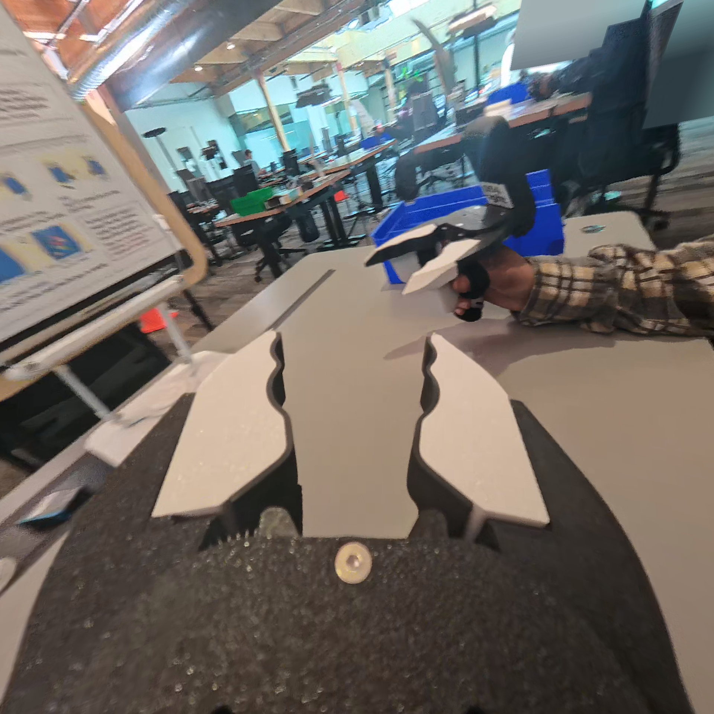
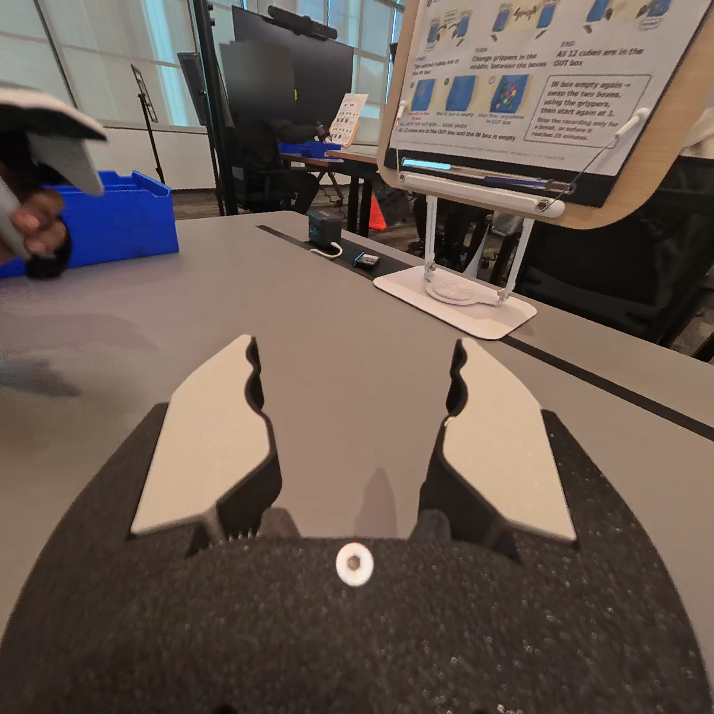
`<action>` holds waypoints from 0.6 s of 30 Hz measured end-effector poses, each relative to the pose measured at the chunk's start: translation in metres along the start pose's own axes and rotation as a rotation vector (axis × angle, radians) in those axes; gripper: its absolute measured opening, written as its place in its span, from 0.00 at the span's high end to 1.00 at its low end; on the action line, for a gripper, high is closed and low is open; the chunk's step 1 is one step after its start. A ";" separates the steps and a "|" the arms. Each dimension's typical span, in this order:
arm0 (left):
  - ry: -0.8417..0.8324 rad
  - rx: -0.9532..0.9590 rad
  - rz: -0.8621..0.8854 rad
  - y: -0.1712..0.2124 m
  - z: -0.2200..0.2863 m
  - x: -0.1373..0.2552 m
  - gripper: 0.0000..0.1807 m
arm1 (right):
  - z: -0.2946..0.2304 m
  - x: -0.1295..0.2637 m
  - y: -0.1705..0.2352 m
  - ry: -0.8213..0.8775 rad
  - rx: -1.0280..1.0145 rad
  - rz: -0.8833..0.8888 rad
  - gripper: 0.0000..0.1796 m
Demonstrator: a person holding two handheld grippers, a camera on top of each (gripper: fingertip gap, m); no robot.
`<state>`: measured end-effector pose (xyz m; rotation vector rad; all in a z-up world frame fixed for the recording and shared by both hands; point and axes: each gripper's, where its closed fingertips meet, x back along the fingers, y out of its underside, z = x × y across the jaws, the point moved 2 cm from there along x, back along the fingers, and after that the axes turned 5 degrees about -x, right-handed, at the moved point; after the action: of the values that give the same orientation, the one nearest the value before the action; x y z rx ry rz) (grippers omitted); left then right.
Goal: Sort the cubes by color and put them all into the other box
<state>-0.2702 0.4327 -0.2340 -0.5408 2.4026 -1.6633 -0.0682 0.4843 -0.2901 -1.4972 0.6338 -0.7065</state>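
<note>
No cubes show in either view. My left gripper (image 1: 353, 340) is open and empty, low over the grey table (image 1: 579, 425). My right gripper (image 2: 354, 342) is open and empty over the table (image 2: 232, 301) too. In the left wrist view the right gripper (image 1: 388, 276) is held by a hand in a plaid sleeve, in front of a blue box (image 1: 436, 210). In the right wrist view the left gripper (image 2: 99, 164) is at the far left, in front of another blue box (image 2: 123, 220). The insides of both boxes are hidden.
An instruction board on a white stand (image 2: 456, 301) is at the table's far edge; it also shows in the left wrist view (image 1: 77, 193). A small black device with a white cable (image 2: 324, 232) and a small black item (image 2: 366, 261) lie along the table's dark seam.
</note>
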 end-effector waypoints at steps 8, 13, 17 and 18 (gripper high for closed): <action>-0.372 -0.150 -0.434 -0.020 -0.094 0.166 0.63 | -0.010 -0.004 0.006 -0.067 -0.037 -0.027 0.48; -0.485 -0.119 -0.753 -0.010 -0.133 0.284 0.62 | -0.018 -0.007 0.007 -0.099 -0.031 -0.047 0.49; -0.524 -0.078 -0.907 0.010 -0.142 0.344 0.62 | -0.023 -0.010 0.011 -0.114 -0.011 -0.067 0.49; -0.513 -0.080 -0.932 0.017 -0.142 0.353 0.63 | -0.024 -0.011 0.012 -0.116 -0.005 -0.073 0.49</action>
<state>-0.6466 0.4246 -0.1753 -2.0330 1.9094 -1.3778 -0.0932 0.4756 -0.3024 -1.5604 0.4949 -0.6687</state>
